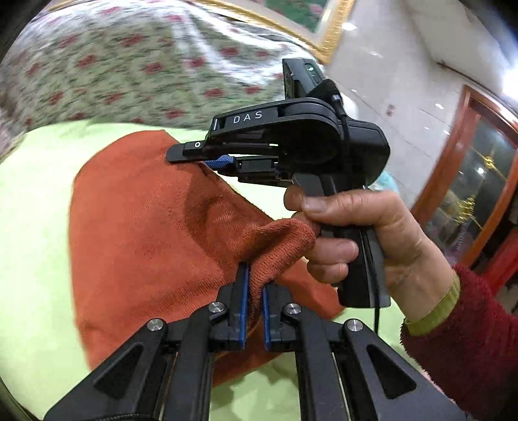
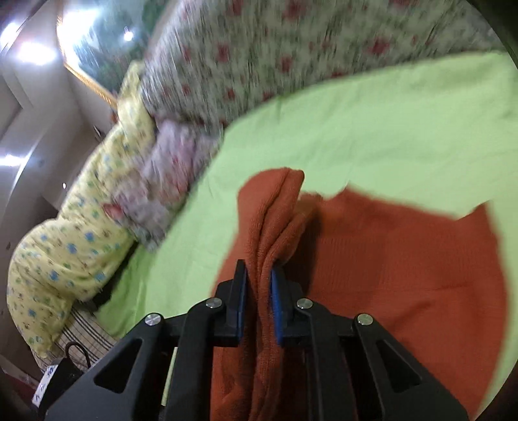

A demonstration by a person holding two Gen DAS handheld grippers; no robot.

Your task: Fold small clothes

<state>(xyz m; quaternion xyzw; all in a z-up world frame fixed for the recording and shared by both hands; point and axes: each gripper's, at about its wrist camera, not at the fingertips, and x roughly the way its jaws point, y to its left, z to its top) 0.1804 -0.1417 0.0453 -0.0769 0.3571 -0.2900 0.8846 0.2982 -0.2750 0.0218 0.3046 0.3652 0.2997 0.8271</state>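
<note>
A bed fills both views, spread with a light green sheet (image 2: 372,129). Along its far side lies a floral quilt (image 1: 113,64) with red blossoms on a pale ground, blurred in both pictures; in the right wrist view a yellow quilt (image 2: 74,246) printed with blue and green shapes lies bunched beside it at the bed's edge. A gold-framed picture (image 1: 327,29) hangs on the wall behind, and a wood-framed glass cabinet (image 1: 469,181) stands off to the right of the left wrist view.

On the sheet rests the rust-orange knit garment (image 1: 139,226), mostly flat, with two parts lifted. The left claw (image 1: 255,291) is clamped on a ribbed edge of the knit, which bulges out above its blue pads. The right claw (image 2: 259,291) is clamped on a thick bunched fold of the same garment, standing up in ridges between its fingers. In the left wrist view the right hand (image 1: 356,233), in a dark red fleece sleeve, grips the black handle just beside the raised ribbed edge, partly blocking the sheet behind.
</note>
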